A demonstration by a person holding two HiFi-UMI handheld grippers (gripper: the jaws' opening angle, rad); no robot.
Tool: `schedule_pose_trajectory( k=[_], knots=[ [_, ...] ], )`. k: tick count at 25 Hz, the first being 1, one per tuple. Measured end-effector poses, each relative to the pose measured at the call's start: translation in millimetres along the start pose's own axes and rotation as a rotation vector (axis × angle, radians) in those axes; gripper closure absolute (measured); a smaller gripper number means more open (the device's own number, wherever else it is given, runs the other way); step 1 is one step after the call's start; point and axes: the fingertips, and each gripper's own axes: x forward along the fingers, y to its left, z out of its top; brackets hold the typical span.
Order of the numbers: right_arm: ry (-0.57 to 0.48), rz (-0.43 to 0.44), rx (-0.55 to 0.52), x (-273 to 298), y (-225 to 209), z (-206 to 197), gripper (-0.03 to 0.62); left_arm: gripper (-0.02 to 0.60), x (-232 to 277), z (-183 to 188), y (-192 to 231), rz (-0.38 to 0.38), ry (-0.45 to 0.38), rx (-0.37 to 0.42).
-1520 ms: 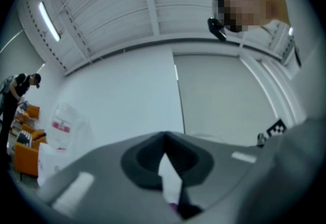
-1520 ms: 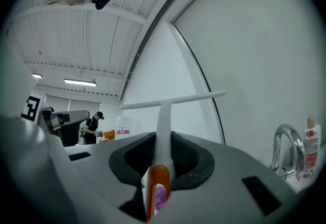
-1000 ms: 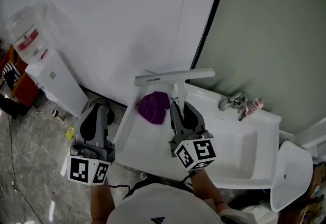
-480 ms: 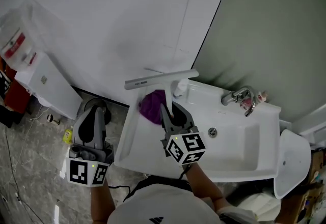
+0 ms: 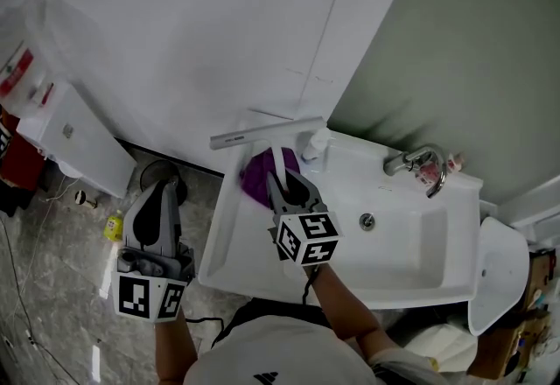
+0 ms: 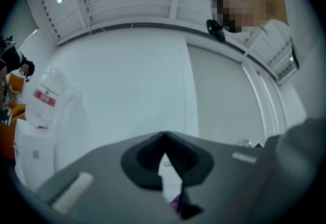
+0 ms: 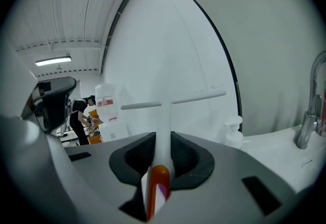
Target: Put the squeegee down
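White sink (image 5: 420,280), chrome faucet (image 5: 418,163) on its back rim, purple cloth (image 5: 254,181) lying at its left end, white pump bottle (image 5: 313,145) at its back left corner, water dispenser (image 5: 66,134) well left of it, yellow bottle (image 5: 112,226) on floor (image 5: 52,287) between.

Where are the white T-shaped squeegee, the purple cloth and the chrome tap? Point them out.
White T-shaped squeegee (image 5: 267,131): head view, middle of its blade.
Purple cloth (image 5: 254,180): head view, its bunched centre.
Chrome tap (image 5: 411,158): head view, its curved body.
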Motion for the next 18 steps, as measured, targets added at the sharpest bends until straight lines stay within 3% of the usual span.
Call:
schedule_pose_trajectory(
  k=[18],
  knots=[
    [0.218,-0.098,0.107,61.2,-25.1,-82.2,0.516,0.574,-17.9,-18.8,30.4,0.064,0.059,-0.005]
  ],
)
